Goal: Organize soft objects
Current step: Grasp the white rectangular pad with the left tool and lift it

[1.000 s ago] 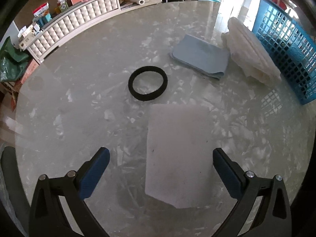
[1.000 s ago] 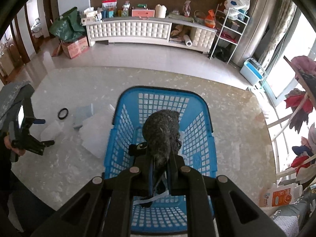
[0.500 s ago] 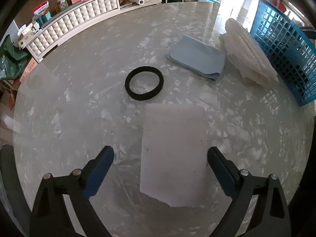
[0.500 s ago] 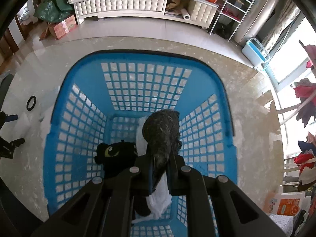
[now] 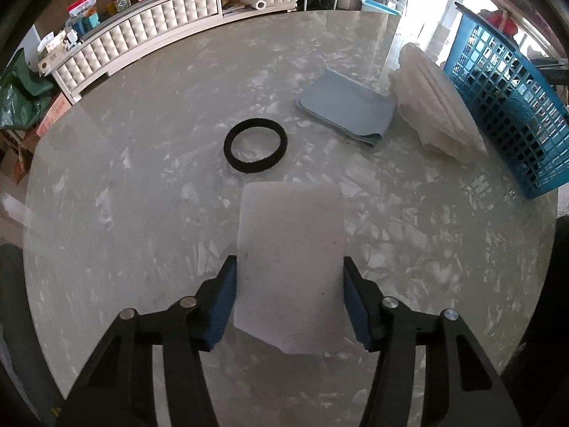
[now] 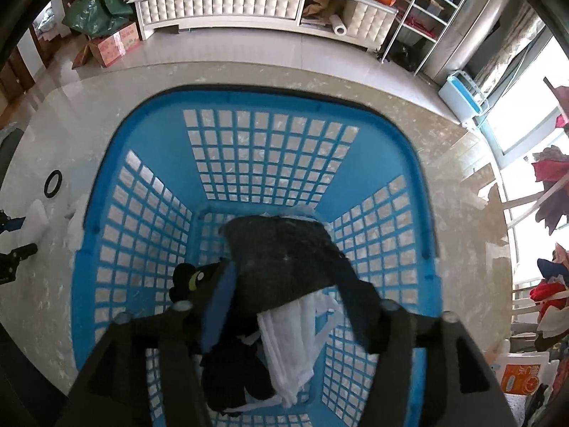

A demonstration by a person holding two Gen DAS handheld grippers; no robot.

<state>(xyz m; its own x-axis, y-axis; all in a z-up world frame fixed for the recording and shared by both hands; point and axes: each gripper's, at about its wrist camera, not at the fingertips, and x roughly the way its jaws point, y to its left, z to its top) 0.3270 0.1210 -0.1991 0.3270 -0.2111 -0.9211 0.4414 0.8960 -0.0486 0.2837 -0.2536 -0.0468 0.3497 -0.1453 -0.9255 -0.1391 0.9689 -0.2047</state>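
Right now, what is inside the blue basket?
Inside the blue basket lie a dark grey cloth, a white folded cloth partly under it, and a black plush toy. The right gripper hides part of the basket floor.

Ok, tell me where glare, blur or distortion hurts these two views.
Left wrist: window glare washes out the table near the blue basket; fisheye bends the cabinet. Right wrist: the window at right is overexposed; the right gripper looks motion-blurred.
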